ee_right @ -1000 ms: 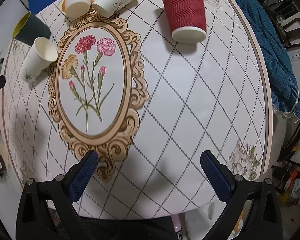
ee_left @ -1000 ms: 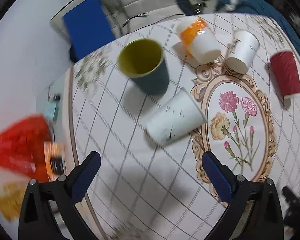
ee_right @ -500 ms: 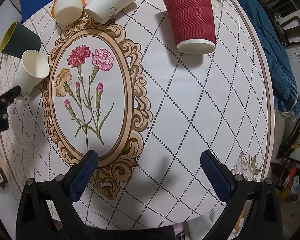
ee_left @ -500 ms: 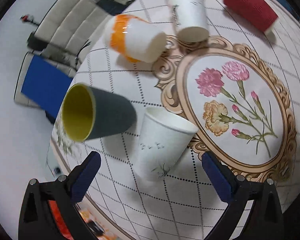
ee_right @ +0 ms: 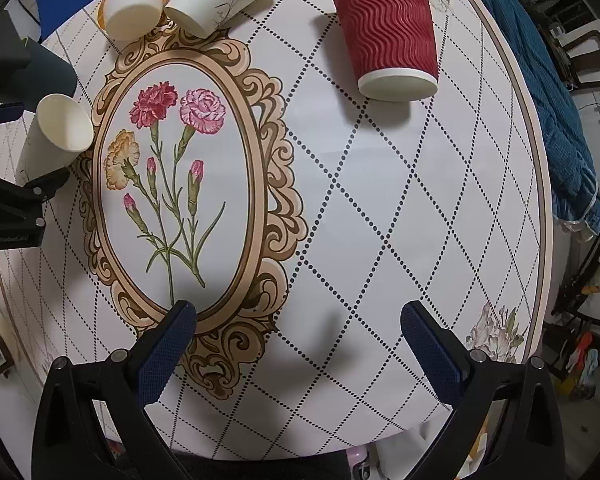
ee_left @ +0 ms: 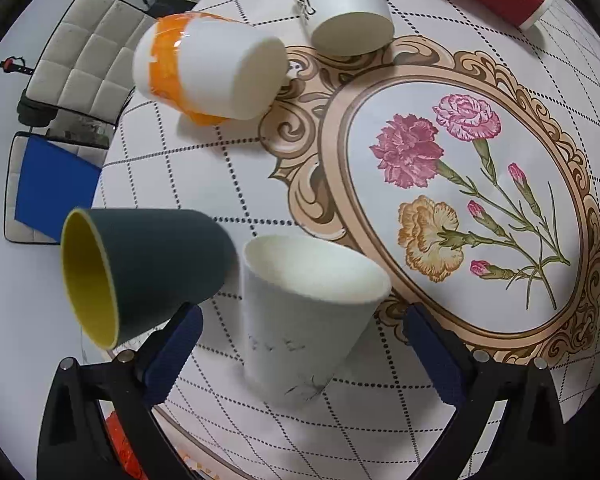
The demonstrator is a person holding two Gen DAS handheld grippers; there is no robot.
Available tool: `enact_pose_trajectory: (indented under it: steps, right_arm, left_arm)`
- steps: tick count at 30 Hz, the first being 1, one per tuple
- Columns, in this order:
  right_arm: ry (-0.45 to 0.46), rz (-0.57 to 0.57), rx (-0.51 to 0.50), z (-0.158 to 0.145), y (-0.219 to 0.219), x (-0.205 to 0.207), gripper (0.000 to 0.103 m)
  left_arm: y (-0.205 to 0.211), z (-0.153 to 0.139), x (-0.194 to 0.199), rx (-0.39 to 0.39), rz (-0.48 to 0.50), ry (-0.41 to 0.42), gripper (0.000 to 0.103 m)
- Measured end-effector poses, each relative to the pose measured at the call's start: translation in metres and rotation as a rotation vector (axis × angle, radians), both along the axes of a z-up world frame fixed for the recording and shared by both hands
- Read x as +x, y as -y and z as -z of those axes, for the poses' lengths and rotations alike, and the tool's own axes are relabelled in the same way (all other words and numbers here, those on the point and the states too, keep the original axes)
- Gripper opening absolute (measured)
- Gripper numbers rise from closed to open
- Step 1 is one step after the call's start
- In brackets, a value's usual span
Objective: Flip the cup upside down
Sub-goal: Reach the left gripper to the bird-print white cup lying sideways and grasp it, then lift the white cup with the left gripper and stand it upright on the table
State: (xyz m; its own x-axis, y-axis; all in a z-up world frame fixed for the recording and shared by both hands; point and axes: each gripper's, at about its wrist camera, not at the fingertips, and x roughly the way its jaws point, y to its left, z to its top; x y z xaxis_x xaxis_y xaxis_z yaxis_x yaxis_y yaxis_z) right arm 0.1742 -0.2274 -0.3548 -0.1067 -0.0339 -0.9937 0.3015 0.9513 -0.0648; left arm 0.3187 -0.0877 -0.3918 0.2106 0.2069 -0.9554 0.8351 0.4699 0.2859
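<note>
A round table (ee_right: 380, 208) is filling both views, wearing a white cloth crossed by dotted diamond lines, with an ornate tan oval frame (ee_right: 180, 200) of pink, red and yellow carnations printed off-centre and a smaller pale flower print (ee_right: 496, 332) sitting near the table's right edge. A thin tan band is running around the rim.

The left gripper (ee_left: 300, 340) is hanging with its blue-padded fingers spread wide on either side of the white paper cup (ee_left: 304, 320), not touching it as far as can be told. That cup is standing mouth up near the table's left edge, just outside the oval frame. Close beside it, toward the edge, the dark cup with a yellow interior (ee_left: 140, 272) is also standing open end up.

Along the far edge, the orange-and-white cup (ee_left: 208, 72) and the white cup with bird marks (ee_left: 340, 4) are sitting bottom up, close together at the top of the frame. The red ribbed cup (ee_right: 388, 28) is standing upside down farther right, well apart from the others.

The right gripper (ee_right: 300, 340) is hovering open above the near part of the cloth, holding nothing.

Around the table, a pale floor is showing, with a quilted grey chair (ee_left: 88, 52) and a blue cushion (ee_left: 52, 188) beyond the left edge, and a teal fabric (ee_right: 540, 80) draping past the right edge.
</note>
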Motion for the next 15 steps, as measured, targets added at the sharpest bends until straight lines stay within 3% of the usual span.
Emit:
enact_pose_trajectory:
  steps: [3, 6, 9, 12, 15]
  right_arm:
    - [-0.001, 0.002, 0.001, 0.001, 0.001, 0.0, 0.103]
    - [-0.001, 0.002, 0.001, 0.001, 0.002, -0.001, 0.103]
    - [-0.001, -0.002, -0.005, 0.0, 0.001, -0.001, 0.103]
    - [-0.002, -0.006, -0.012, -0.001, 0.001, -0.001, 0.103]
    - [-0.001, -0.009, -0.017, -0.002, 0.0, -0.003, 0.103]
  left_arm:
    - [0.0, 0.005, 0.002, 0.002, 0.01, -0.007, 0.099]
    - [0.002, 0.011, 0.007, 0.015, 0.0, -0.018, 0.082]
    - [0.002, 0.014, 0.01, 0.014, 0.005, -0.003, 0.081]
    - [0.003, 0.012, 0.015, 0.012, -0.004, 0.024, 0.067]
    - [0.002, 0.009, 0.014, -0.005, -0.039, 0.005, 0.065]
